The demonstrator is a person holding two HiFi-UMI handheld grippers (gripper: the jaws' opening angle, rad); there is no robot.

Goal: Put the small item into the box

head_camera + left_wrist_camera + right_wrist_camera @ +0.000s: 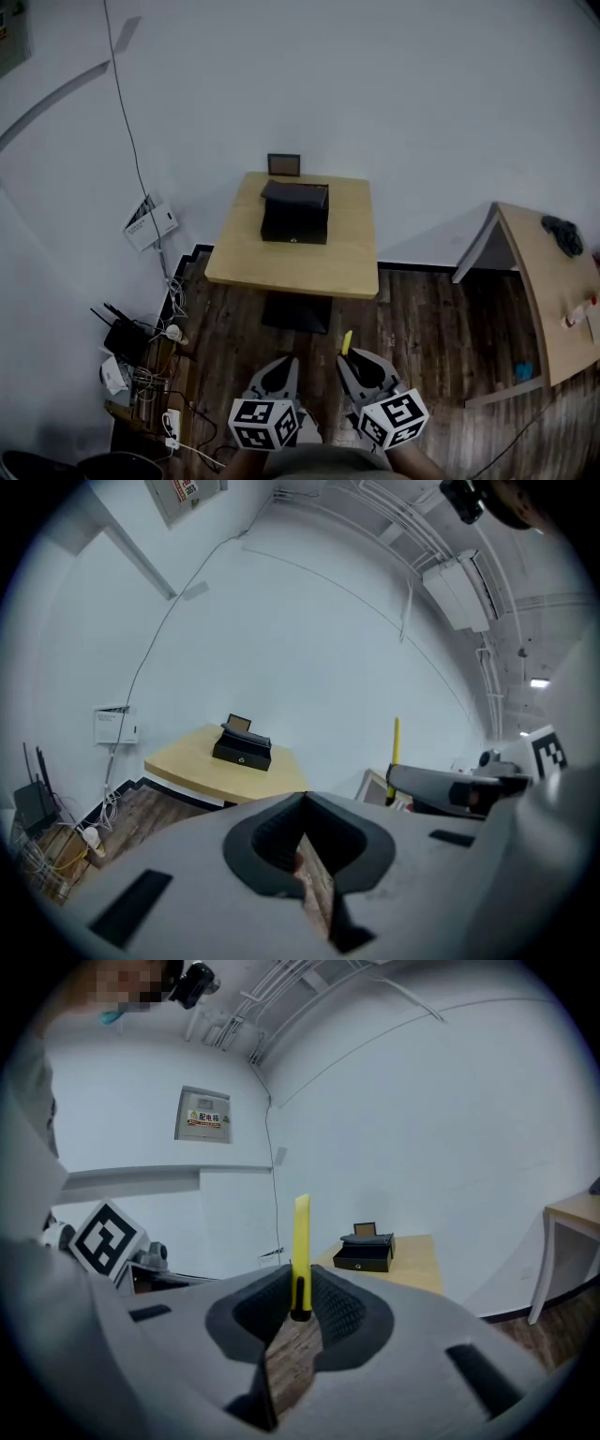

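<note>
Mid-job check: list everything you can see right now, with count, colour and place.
table: one, light wood, against the wall ahead
box: one, black, on that table
small frame: one, brown, behind the box
side table: one, light wood, far right
dark bundle: one, on the side table
router: one, black, floor at left, by cables
yellow stick: one, upright in the right gripper
left gripper: grey, jaws together, empty
right gripper: grey, closed on the yellow stick

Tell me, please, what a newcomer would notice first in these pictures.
First, the thin yellow stick, standing upright, pinched in the right tongs. Next, the black box on the small wooden table ahead. The left tongs are shut and empty.
</note>
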